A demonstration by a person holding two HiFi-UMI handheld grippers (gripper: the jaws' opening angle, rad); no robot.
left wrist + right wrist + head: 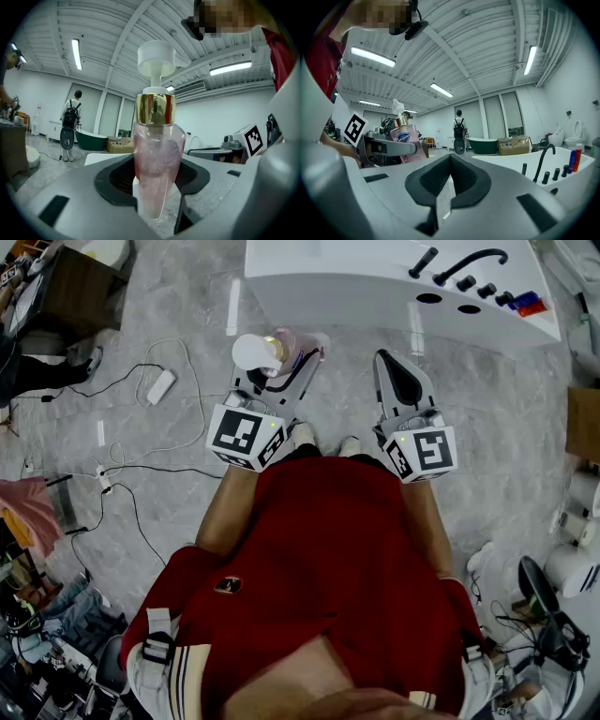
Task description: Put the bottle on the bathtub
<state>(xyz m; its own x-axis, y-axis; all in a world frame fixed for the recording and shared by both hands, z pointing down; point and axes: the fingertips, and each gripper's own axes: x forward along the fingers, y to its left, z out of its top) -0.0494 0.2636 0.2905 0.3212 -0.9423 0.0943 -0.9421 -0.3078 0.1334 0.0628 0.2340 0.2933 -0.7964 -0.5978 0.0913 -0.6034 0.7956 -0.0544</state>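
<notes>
A pink pump bottle point(278, 350) with a gold collar and a white pump head stands upright in my left gripper point(281, 367), which is shut on it. In the left gripper view the bottle point(157, 164) fills the middle between the dark pads point(117, 180). The right gripper view shows the same bottle point(404, 138) off to the left. My right gripper point(401, 381) is shut with nothing in it, level with the left one. The white bathtub point(375, 282) lies just ahead of both grippers, its rim point(520, 161) at the right in the right gripper view.
A black tap point(469, 262) and black knobs point(475, 287) sit on the tub's right end beside a red and blue item point(528, 304). White cables and a charger point(159, 385) lie on the grey floor at left. Far off, a person with a backpack point(459, 133) stands by a green tub point(483, 144).
</notes>
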